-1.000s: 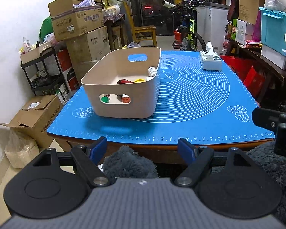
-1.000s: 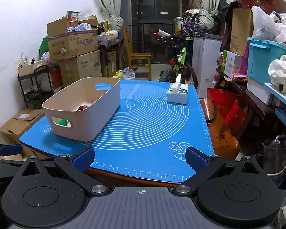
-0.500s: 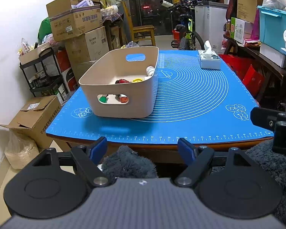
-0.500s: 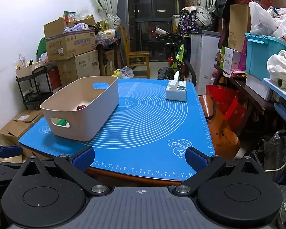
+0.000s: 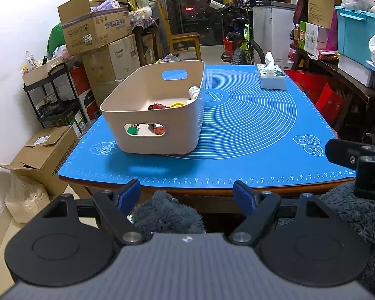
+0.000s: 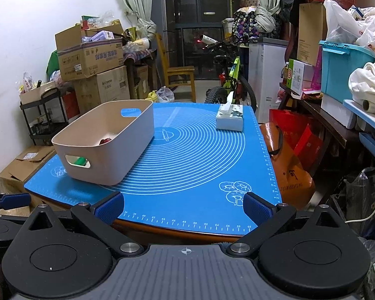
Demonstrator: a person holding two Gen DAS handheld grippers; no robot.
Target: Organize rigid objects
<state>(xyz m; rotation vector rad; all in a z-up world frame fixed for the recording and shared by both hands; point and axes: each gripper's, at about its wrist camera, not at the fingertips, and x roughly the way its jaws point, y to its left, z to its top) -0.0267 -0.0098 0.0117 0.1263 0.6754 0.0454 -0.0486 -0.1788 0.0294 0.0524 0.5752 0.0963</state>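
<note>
Left wrist view: left tool (image 5: 187,192) spread wide, empty, hanging off the near edge of the surface (image 5: 212,192). Beige bin (image 5: 160,122) sits left on the blue mat (image 5: 250,130), small items (image 5: 158,106) already inside. Tissue box (image 5: 272,78) far right.

Right wrist view: right tool (image 6: 183,208) spread, empty. Bin (image 6: 127,147) left, mat otherwise bare except the tissue box (image 6: 230,120). Sorting looks about done; nothing loose left.

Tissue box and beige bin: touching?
Apart. Right wrist view shows bare blue mat between the tissue box and the beige bin.
</note>
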